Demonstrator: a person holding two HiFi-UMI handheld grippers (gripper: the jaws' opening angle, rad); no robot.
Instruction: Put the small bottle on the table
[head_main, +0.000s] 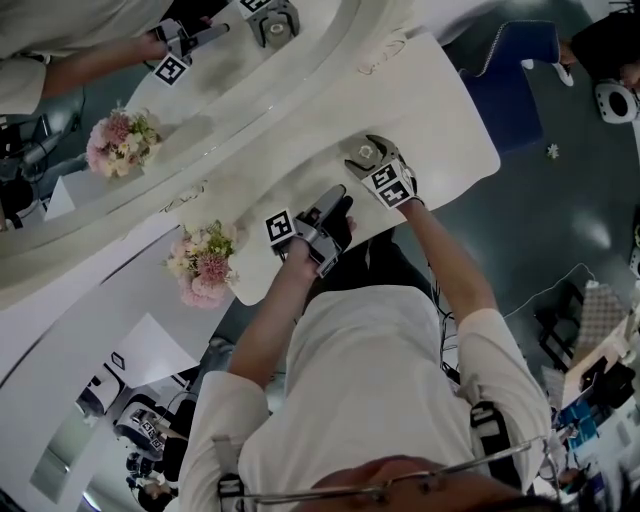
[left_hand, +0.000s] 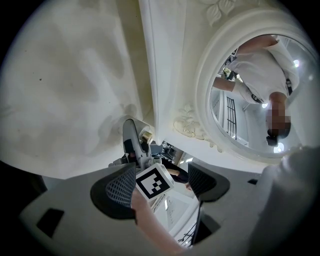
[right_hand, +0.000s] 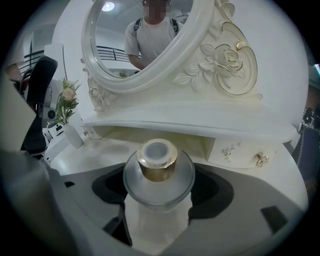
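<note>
The small bottle (right_hand: 158, 170) is clear glass with a gold collar and a pale cap. It sits between the jaws of my right gripper (right_hand: 159, 187), which is shut on it. In the head view this gripper (head_main: 360, 160) holds the bottle (head_main: 367, 151) over the white dressing table (head_main: 440, 100), near its front edge. My left gripper (head_main: 335, 197) is close beside it on the left and open, with nothing between its jaws. In the left gripper view (left_hand: 161, 182) the right gripper's marker cube (left_hand: 154, 182) fills the gap, and the bottle's gold collar (left_hand: 146, 135) shows beyond.
An oval mirror (right_hand: 135, 45) in a carved white frame stands at the back of the table. A vase of pink flowers (head_main: 205, 262) sits at the table's left end. A small drawer with a gold knob (right_hand: 260, 159) lies under the mirror shelf on the right.
</note>
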